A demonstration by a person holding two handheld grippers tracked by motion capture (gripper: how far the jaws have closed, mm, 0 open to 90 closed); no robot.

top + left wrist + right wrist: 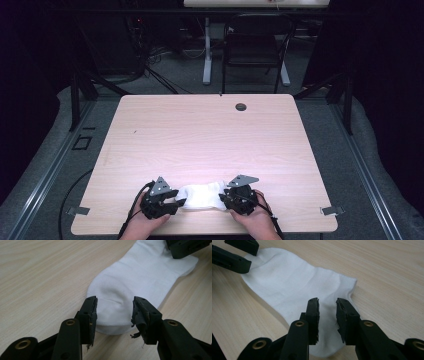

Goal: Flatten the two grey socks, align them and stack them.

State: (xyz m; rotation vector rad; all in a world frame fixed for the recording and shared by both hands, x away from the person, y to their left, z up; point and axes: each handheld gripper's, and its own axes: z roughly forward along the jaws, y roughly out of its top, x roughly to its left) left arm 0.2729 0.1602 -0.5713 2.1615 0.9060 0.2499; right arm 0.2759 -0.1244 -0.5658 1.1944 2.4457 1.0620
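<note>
White sock [140,282] lay flat on tabletop [210,135], one end under each gripper. Left gripper [114,305] and right gripper [327,305] both open, jaws straddling fabric, nothing pinched. Likely release after flattening; next, lift clear.

Wooden table [210,135], white sock [202,196] flat near front edge

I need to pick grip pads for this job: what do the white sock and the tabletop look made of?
Sock: soft white knit, probably cotton blend; matte, with fine ribbing and soft creases, lying limp and flat. Table: pale wood-grain surface, likely laminate; the streaks are very even and the finish is smooth with a slight sheen.
</note>
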